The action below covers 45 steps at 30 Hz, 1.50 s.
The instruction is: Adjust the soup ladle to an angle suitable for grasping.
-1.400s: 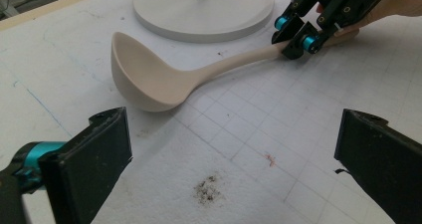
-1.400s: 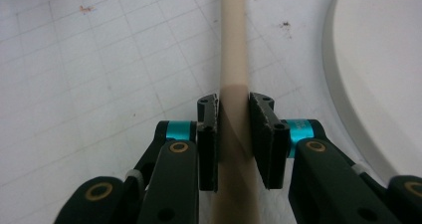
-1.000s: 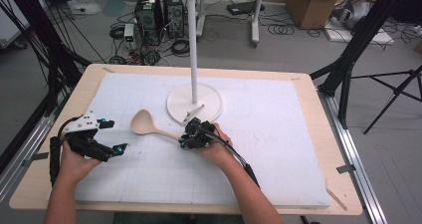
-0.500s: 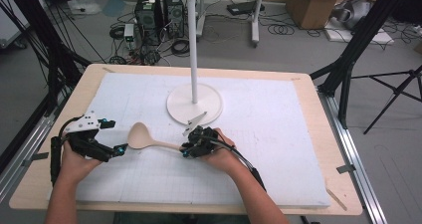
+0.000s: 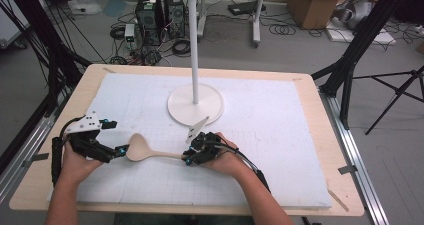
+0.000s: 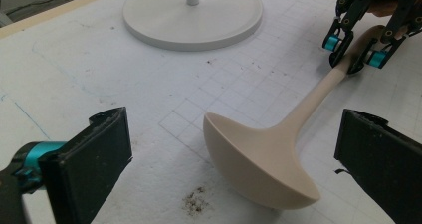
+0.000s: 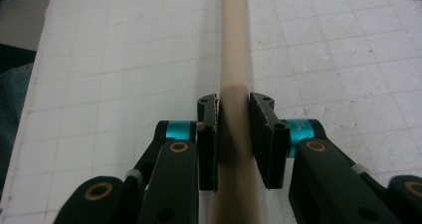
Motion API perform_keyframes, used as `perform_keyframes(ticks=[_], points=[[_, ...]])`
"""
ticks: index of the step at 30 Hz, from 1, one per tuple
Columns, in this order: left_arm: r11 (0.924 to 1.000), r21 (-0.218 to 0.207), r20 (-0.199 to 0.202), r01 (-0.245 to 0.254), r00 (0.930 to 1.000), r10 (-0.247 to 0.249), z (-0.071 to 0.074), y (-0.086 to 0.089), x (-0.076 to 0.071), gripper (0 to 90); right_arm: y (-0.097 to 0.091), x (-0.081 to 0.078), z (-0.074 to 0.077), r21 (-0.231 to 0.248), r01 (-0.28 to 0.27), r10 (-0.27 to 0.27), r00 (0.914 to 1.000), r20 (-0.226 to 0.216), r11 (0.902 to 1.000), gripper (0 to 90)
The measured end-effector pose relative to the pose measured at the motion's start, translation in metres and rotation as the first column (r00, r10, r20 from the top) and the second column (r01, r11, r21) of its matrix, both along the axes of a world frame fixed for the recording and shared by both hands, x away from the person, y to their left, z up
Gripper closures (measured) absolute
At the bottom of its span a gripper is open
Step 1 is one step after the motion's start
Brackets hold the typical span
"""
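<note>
High view: right gripper [image 5: 189, 156] clamps the wooden ladle [image 5: 145, 150] by its handle, bowl at 9 o'clock beside the left gripper [image 5: 121, 150]. Left gripper view: jaws spread wide, bowl between (untouched). Right gripper view: pads [image 7: 209, 134] pinch the handle.

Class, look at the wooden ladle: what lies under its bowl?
The white gridded mat lies under the wooden ladle, with brown crumbs beside the bowl. Directly beneath the bowl is hidden.

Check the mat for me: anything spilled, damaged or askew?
One thing: a small patch of dark crumbs on the white mat, beside the ladle bowl. The ladle looks undamaged, its handle clamped in the right gripper. The stand is upright.
</note>
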<state>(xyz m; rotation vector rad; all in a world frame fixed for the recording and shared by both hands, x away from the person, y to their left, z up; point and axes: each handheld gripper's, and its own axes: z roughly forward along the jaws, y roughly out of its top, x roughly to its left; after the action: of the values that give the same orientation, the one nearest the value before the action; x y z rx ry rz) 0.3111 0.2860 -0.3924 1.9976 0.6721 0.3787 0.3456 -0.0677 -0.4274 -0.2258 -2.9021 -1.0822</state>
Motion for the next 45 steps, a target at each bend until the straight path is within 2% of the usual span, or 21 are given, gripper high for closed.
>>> perform_keyframes(ticks=[7,10,12,16,21,24,28,32,34,36,39,40,41,42,44,45], points=[[1.0000,0.002,0.000,0.009,1.0000,-0.009,0.000,-0.001,0.000,1.8,-0.006,0.000,-0.002,-0.010,-0.050,0.050,0.9987,-0.009,0.9987,74.3],[1.0000,0.001,0.001,0.009,1.0000,-0.009,0.000,-0.001,0.000,1.8,-0.007,0.000,-0.004,-0.015,-0.053,0.053,0.9985,-0.016,0.9985,71.5],[1.0000,-0.003,0.000,0.009,1.0000,-0.009,0.000,-0.001,0.000,1.8,-0.008,-0.001,-0.002,-0.014,-0.033,0.033,0.9994,0.009,0.9993,57.7],[0.9999,-0.005,0.002,0.011,0.9999,-0.011,0.001,0.000,-0.001,1.8,-0.016,0.001,0.004,0.020,0.036,-0.036,0.9993,0.007,0.9992,42.3],[0.9999,-0.006,0.002,0.011,0.9999,-0.011,0.002,0.000,-0.001,1.8,-0.039,0.002,0.016,0.084,0.090,-0.089,0.9958,-0.019,0.9924,37.4],[0.9998,-0.014,0.004,0.010,0.9999,-0.010,0.002,0.000,-0.001,1.8,-0.057,0.000,0.025,0.138,0.122,-0.122,0.9925,-0.011,0.9828,34.6],[0.9996,-0.017,0.006,0.022,0.9997,-0.022,0.003,0.000,-0.002,1.8,-0.087,-0.003,0.034,0.230,0.181,-0.183,0.9831,-0.013,0.9563,32.5],[0.9995,-0.018,0.007,0.027,0.9996,-0.027,0.004,-0.001,-0.002,1.7,-0.124,-0.008,0.037,0.298,0.256,-0.262,0.9649,-0.020,0.9196,30.5],[0.9994,-0.019,0.007,0.028,0.9996,-0.028,0.004,-0.001,-0.002,1.7,-0.143,-0.012,0.038,0.326,0.300,-0.315,0.9491,-0.006,0.8966,28.8],[0.9995,-0.014,0.008,0.029,0.9995,-0.029,0.004,-0.001,-0.002,1.7,-0.162,-0.017,0.039,0.356,0.340,-0.358,0.9335,-0.015,0.8705,27.4],[0.9994,-0.016,0.008,0.030,0.9995,-0.029,0.004,-0.002,-0.002,1.7,-0.185,-0.025,0.040,0.383,0.404,-0.443,0.8963,0.015,0.8306,25.6],[0.9994,-0.017,0.008,0.029,0.9996,-0.029,0.004,-0.002,-0.002,1.7,-0.191,-0.028,0.039,0.390,0.417,-0.463,0.8861,0.026,0.8207,25.3],[0.9995,-0.012,0.008,0.030,0.9995,-0.030,0.004,-0.002,-0.002,1.7,-0.196,-0.030,0.039,0.396,0.433,-0.478,0.8784,0.017,0.8099,24.3],[0.9995,-0.016,0.007,0.027,0.9996,-0.026,0.004,-0.003,-0.002,1.7,-0.201,-0.031,0.038,0.399,0.441,-0.489,0.8723,0.019,0.8037,22.5],[0.9995,-0.019,0.007,0.025,0.9997,-0.025,0.004,-0.003,-0.002,1.7,-0.209,-0.035,0.037,0.395,0.472,-0.523,0.8517,0.027,0.7883,18.8],[0.9995,-0.017,0.008,0.027,0.9996,-0.027,0.004,-0.003,-0.002,1.7,-0.212,-0.036,0.036,0.397,0.478,-0.532,0.8463,0.031,0.7838,16.8]])
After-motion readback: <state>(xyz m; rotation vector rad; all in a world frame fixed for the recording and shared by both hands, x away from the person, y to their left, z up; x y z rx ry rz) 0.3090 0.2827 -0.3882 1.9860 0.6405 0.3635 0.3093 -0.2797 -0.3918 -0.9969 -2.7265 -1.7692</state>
